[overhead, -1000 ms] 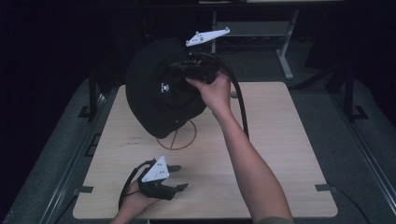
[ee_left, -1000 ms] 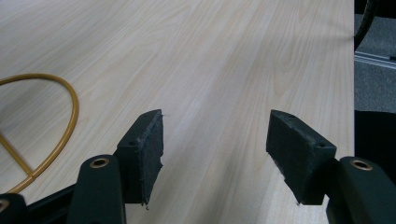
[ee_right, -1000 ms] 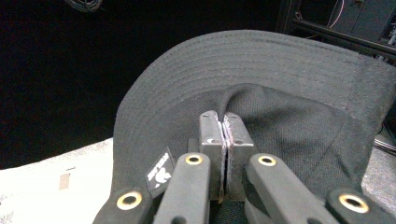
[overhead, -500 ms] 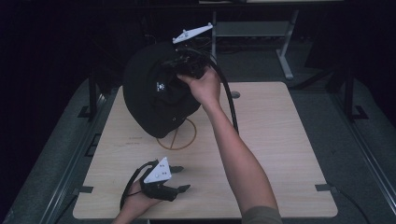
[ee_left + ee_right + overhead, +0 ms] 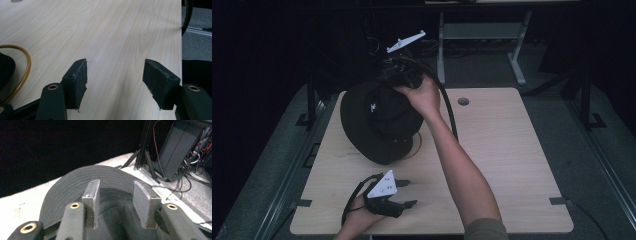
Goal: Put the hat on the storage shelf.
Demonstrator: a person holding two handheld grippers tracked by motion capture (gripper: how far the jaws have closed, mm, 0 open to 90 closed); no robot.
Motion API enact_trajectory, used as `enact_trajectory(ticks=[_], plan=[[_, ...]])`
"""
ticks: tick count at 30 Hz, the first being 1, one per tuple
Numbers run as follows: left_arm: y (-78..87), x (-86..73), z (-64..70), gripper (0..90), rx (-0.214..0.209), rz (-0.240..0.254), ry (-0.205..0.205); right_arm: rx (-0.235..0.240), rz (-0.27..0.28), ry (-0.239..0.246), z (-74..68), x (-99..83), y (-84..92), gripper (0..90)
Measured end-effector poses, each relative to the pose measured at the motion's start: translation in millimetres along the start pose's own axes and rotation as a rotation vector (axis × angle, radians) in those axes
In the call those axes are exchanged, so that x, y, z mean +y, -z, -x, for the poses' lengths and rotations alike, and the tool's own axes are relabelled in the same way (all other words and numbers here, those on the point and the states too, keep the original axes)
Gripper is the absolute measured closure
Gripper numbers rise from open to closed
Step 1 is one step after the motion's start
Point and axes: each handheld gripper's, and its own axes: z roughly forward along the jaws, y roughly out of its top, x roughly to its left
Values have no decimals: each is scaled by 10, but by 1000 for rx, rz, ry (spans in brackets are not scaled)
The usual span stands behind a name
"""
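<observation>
Hat (image 5: pixel 379 122), black and wide-brimmed, is seen tilted over a yellow ring stand (image 5: pixel 416 146) at the tabletop's (image 5: pixel 512 150) middle. Right gripper (image 5: pixel 404 75) jaws have just been opening above its crown, pads apart; withdrawal should be straight, without snagging. Left gripper (image 5: pixel 404 192) is held open, empty, near. The stand's upright is hidden.

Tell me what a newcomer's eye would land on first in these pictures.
First, the black wide-brimmed fabric hat, tilted on a thin golden wire ring stand at the left-middle of the light wooden table. The right gripper hovers over its crown; its fingers have just been opening, with hat fabric below them but unpinched. The left gripper rests open near the table's front edge.
</observation>
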Motion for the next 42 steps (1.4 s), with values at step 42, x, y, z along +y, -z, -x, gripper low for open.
enact_trajectory(ticks=[42], plan=[[-48,-15,-39,243,26,-7,53,18,119,-141,280,-810,947,294]])
